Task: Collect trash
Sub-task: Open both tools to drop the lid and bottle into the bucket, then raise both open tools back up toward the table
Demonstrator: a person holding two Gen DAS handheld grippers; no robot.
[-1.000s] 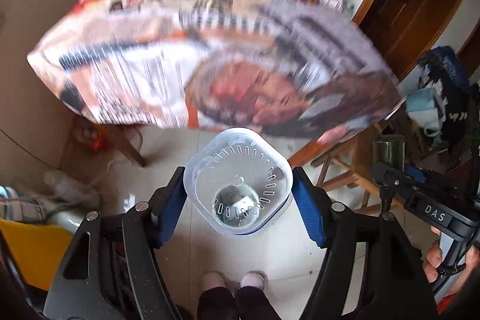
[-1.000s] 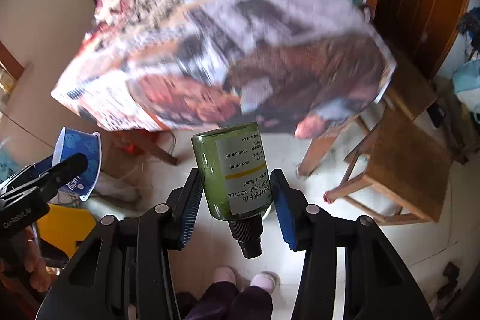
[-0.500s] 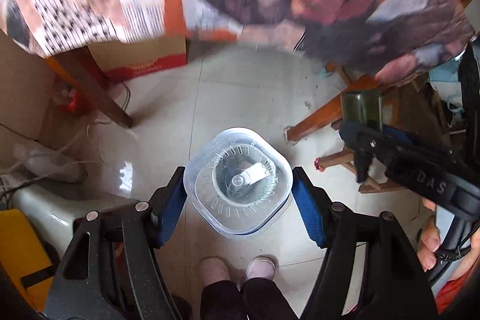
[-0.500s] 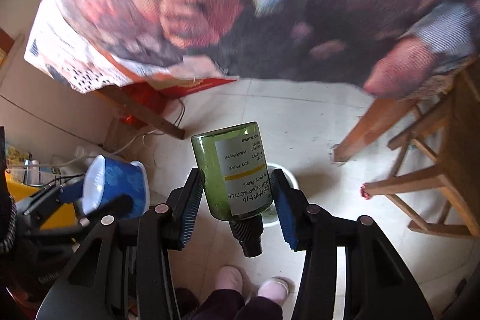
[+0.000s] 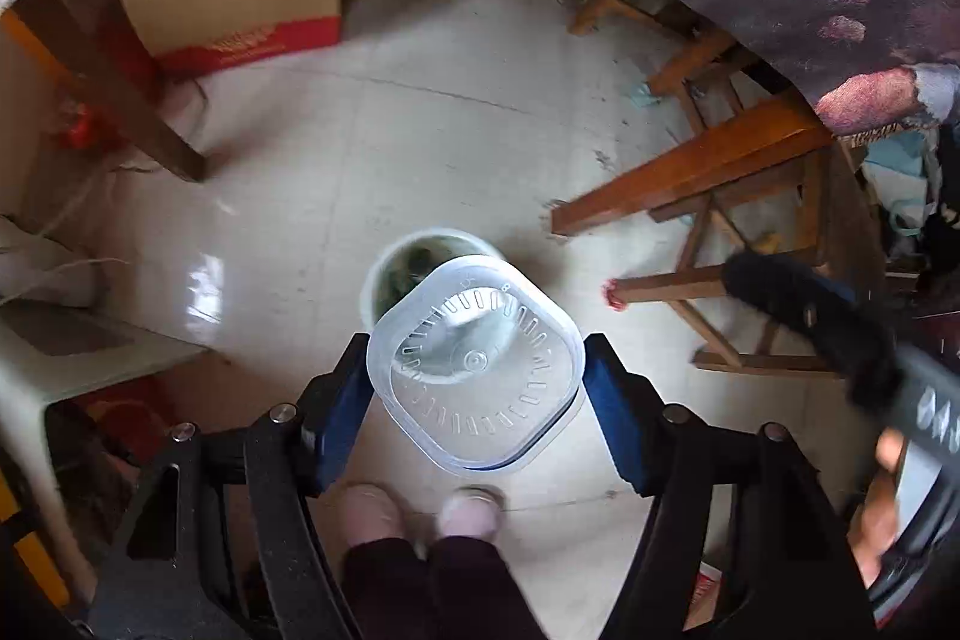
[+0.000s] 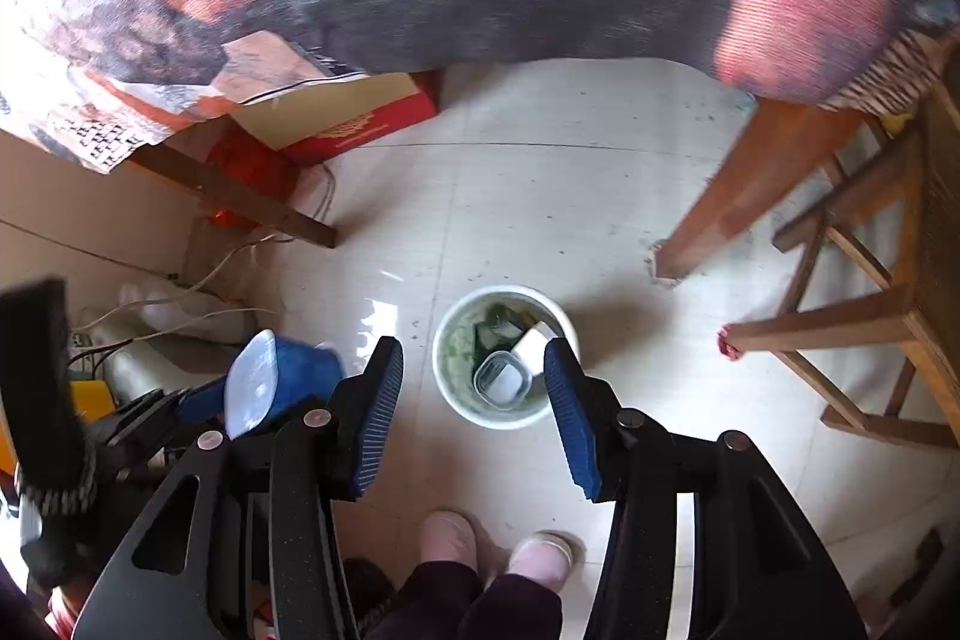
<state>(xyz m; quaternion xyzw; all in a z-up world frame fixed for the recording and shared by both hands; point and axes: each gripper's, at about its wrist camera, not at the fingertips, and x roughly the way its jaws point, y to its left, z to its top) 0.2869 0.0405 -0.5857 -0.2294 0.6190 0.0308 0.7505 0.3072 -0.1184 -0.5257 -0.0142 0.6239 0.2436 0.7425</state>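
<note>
The right gripper [image 6: 471, 400] had just opened its jaws and stood empty above the white bin [image 6: 561, 415]; the green bottle [image 6: 501, 334] it gripped a second earlier lay inside the bin, so that item was judged disposed. The left gripper [image 5: 474, 394] remained clamped on the clear-lidded tub [image 5: 474, 370], now lowered over the bin, not yet released.

No readable text or labels

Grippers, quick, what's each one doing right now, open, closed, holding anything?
Left gripper: closed on the clear plastic container.
Right gripper: open, empty, jaws just widened; the green bottle lies in the white bin.
</note>
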